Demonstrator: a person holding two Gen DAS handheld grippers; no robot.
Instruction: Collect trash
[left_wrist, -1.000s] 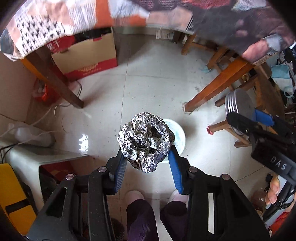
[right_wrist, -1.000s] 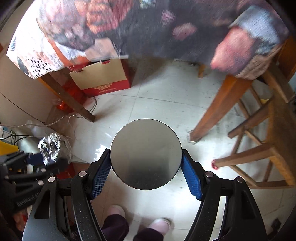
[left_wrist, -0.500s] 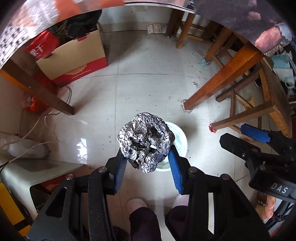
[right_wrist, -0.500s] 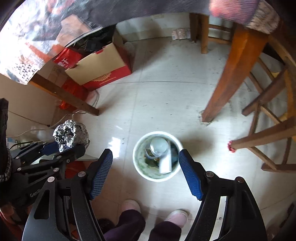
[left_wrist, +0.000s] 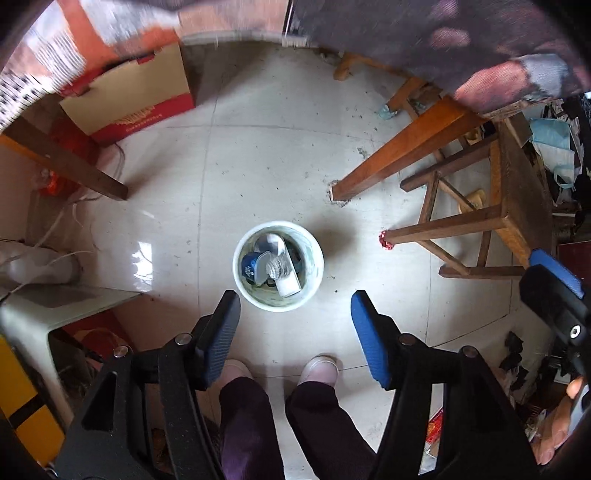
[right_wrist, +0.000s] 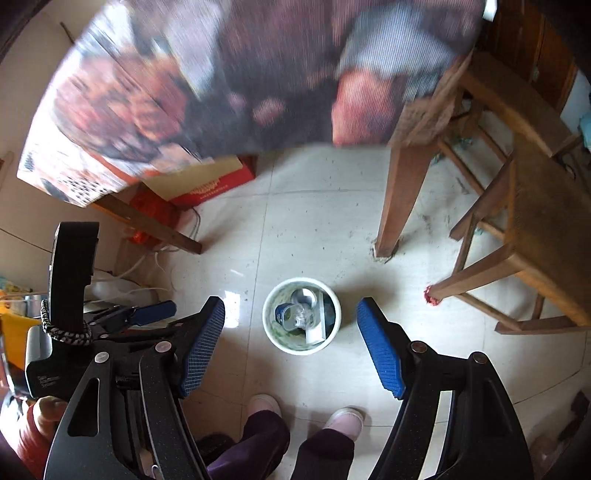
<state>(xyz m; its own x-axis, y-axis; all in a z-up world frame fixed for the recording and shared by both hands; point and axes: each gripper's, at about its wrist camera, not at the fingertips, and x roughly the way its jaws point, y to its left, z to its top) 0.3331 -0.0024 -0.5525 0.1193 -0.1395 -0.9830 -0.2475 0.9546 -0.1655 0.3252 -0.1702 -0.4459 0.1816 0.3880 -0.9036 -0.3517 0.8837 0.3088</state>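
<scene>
— What is seen ahead of the tool?
— A pale tiled floor (left_wrist: 280, 155), glossy with reflected light, is shown.
— And to the sides?
— A wooden stool (left_wrist: 491, 218) is set right; a cardboard box (left_wrist: 133, 103) is placed far left.

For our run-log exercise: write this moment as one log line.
left gripper: open, empty | right gripper: open, empty | bin: on floor, holds foil ball, can
</scene>
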